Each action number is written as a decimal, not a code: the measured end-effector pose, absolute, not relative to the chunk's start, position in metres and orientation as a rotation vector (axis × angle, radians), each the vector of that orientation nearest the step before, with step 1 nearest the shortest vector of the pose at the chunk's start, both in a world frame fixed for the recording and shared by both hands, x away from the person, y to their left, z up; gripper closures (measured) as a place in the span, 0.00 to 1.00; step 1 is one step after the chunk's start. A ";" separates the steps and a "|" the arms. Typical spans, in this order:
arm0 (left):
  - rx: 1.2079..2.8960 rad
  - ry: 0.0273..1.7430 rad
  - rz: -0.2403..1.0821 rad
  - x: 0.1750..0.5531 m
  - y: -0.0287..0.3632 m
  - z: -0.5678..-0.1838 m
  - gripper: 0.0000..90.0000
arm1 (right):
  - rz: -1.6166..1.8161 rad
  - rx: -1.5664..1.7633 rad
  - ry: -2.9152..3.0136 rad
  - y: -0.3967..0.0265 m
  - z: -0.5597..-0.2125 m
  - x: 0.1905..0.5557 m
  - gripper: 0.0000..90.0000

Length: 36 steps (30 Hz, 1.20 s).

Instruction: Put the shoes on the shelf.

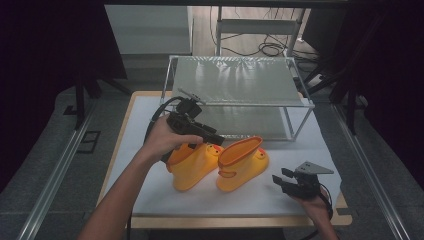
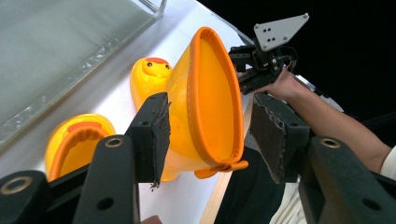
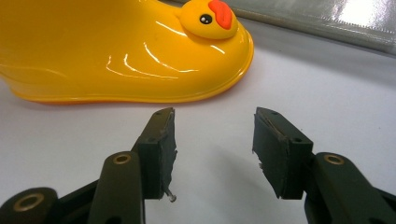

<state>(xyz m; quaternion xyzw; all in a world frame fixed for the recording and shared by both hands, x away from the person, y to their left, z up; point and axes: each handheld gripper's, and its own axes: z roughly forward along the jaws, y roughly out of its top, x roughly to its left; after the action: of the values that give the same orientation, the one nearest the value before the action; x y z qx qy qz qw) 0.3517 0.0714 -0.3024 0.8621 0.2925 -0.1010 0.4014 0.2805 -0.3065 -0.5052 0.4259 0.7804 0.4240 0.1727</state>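
Two glossy yellow rain boots with duck faces stand side by side on the white table top [image 1: 310, 145]. My left gripper [image 1: 218, 140] hovers over the left boot [image 1: 192, 167], held in a hand and pointing right. Its jaws are open in the left gripper view [image 2: 212, 135], with the orange-rimmed mouth of the right boot [image 2: 210, 93] just beyond and between them. Whether they touch it I cannot tell. My right gripper [image 1: 281, 180] rests low at the table's right front, open and empty [image 3: 215, 140], aimed at the right boot's toe [image 3: 140, 51].
A metal-framed rack with two pale shelves [image 1: 240, 80] stands at the back of the table, close behind the boots. The table's wooden front edge [image 1: 225, 220] runs near my right hand. Cables lie on the floor beyond the rack.
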 end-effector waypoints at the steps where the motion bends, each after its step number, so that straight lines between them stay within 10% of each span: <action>1: 2.179 0.739 -0.255 0.352 0.071 -0.302 0.53 | 1.203 1.208 2.214 -0.307 -0.505 0.280 0.54; 36: 2.312 0.760 -0.286 0.372 0.017 -0.320 0.56 | 1.203 1.216 2.213 -0.309 -0.505 0.281 0.54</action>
<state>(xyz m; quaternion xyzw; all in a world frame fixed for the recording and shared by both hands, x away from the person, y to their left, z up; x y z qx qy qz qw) 0.3718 0.0173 -0.3197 0.8877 0.2920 -0.1097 0.3388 0.2810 -0.3088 -0.5053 0.4283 0.7795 0.4239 0.1713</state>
